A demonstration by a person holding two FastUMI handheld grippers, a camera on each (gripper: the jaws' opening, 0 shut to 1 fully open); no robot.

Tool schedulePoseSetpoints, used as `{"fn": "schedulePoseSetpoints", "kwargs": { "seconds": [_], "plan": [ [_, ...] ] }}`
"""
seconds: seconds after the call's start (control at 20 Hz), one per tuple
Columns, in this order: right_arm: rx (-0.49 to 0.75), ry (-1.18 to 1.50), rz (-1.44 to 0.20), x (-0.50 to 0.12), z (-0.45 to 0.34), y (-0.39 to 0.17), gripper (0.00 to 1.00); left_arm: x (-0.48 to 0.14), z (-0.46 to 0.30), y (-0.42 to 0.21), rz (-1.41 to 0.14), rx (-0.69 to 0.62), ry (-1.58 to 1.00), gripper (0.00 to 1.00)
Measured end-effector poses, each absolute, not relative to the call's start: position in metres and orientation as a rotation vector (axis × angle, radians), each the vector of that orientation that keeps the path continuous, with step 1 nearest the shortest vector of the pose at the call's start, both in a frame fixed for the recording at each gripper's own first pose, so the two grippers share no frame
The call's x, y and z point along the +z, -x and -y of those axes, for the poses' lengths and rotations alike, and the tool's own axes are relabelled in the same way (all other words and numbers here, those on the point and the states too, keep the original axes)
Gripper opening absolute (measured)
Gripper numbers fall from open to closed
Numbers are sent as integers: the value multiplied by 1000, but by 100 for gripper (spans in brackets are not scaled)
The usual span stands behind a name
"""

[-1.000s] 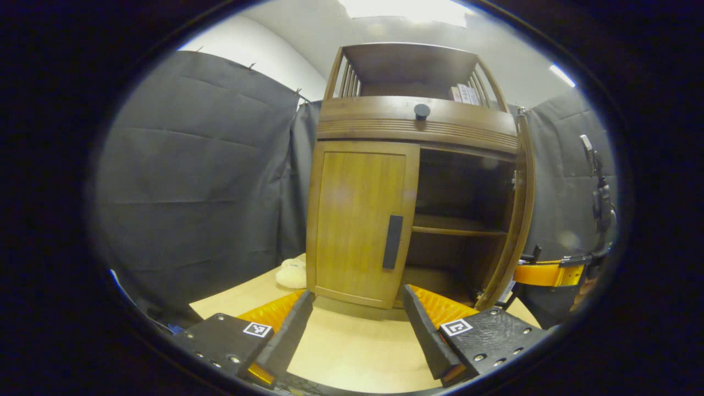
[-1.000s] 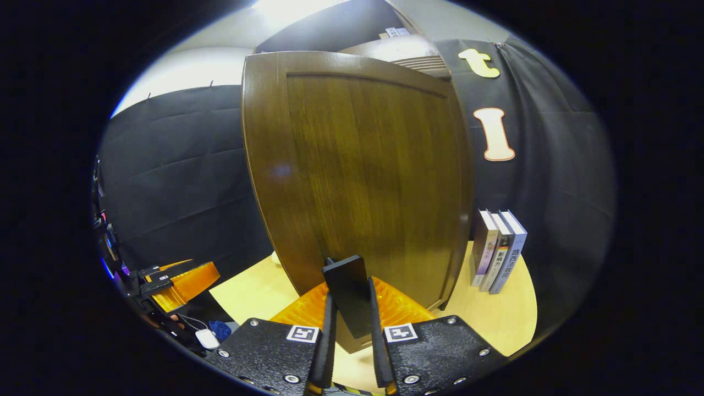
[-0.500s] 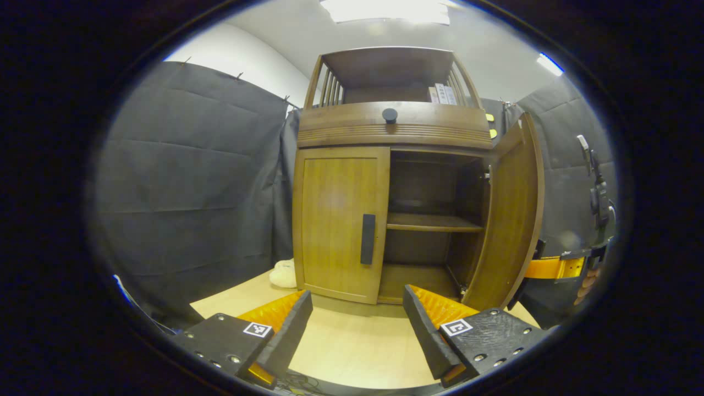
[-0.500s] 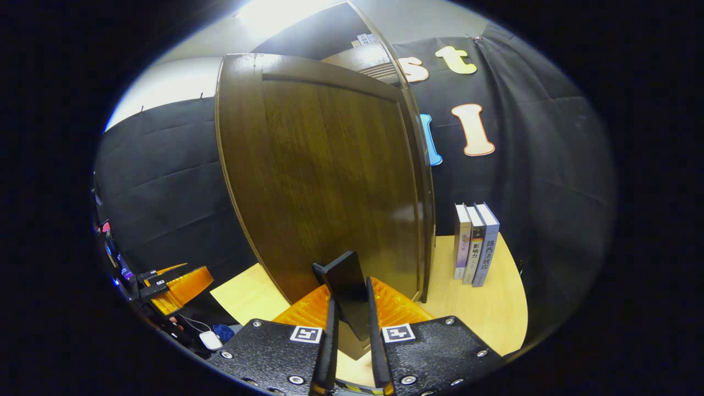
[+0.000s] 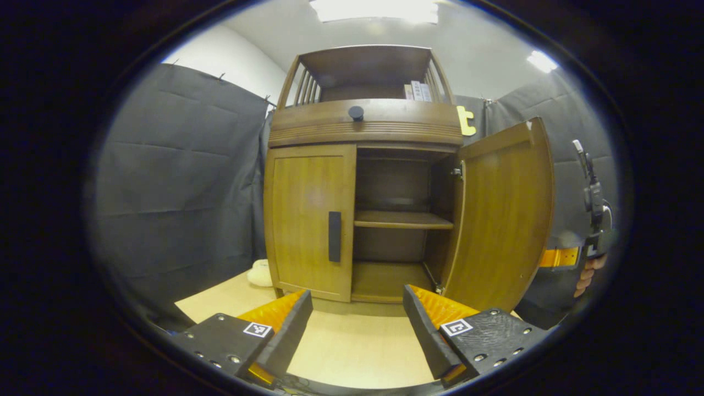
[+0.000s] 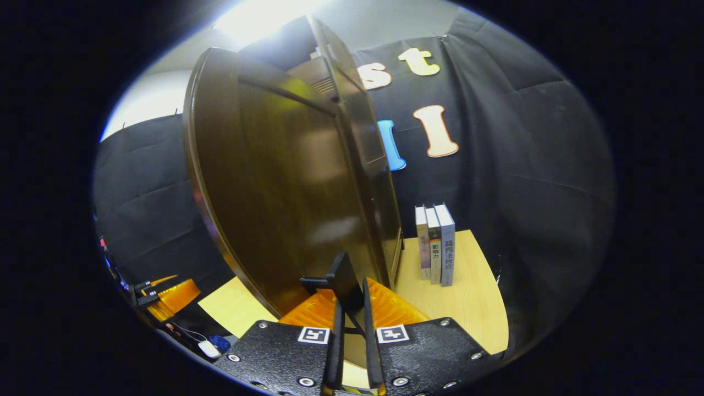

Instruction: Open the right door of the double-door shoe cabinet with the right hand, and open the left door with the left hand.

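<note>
The right door [image 5: 503,214] has swung further out over the last second, its black handle [image 6: 342,278] pinched between the right gripper [image 6: 350,324]'s narrow jaws. The left door [image 5: 308,217] of the shoe cabinet [image 5: 366,124] sits shut, and the left gripper [image 5: 355,324] hangs wide-jawed and empty short of that door's handle [image 5: 334,236], so half the job looks done.

Your light comes from bright ceiling panels [image 5: 374,10], blown out to white overhead. Glare streaks the open right door [image 6: 286,181] in your right gripper view. Fisheye bending curves the cabinet [image 5: 366,165] edges; the cabinet interior sits in shadow.
</note>
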State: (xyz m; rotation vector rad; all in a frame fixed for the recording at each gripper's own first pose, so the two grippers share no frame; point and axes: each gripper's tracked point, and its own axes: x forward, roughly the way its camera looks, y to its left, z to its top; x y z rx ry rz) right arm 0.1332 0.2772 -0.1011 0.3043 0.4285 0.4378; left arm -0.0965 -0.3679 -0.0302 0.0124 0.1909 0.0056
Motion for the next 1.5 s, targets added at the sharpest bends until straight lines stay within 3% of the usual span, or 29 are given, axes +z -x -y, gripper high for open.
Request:
{"fn": "schedulePoseSetpoints", "kwargs": {
  "seconds": [0.65, 0.7, 0.9, 0.95, 1.2, 1.45, 1.5],
  "plan": [
    [461, -295, -423, -95, -277, -133, 15, -43, 373, 86, -256, 14, -1, 100],
    [456, -289, -427, -96, -276, -132, 15, -45, 371, 84, -261, 19, -2, 89],
    [479, -264, -469, -104, -276, -123, 22, -48, 363, 75, -269, 31, 17, 95],
    [481, -254, -488, -106, -270, -117, 27, -50, 362, 71, -273, 29, 19, 95],
    [373, -217, -498, -114, -234, -106, 91, -51, 349, 43, -281, 26, 13, 98],
    [280, -212, -502, -105, -215, -87, 96, -36, 322, -10, -253, 19, 9, 100],
    [252, -204, -501, -103, -209, -81, 95, -33, 317, -25, -246, 14, 8, 95]
  ]
}}
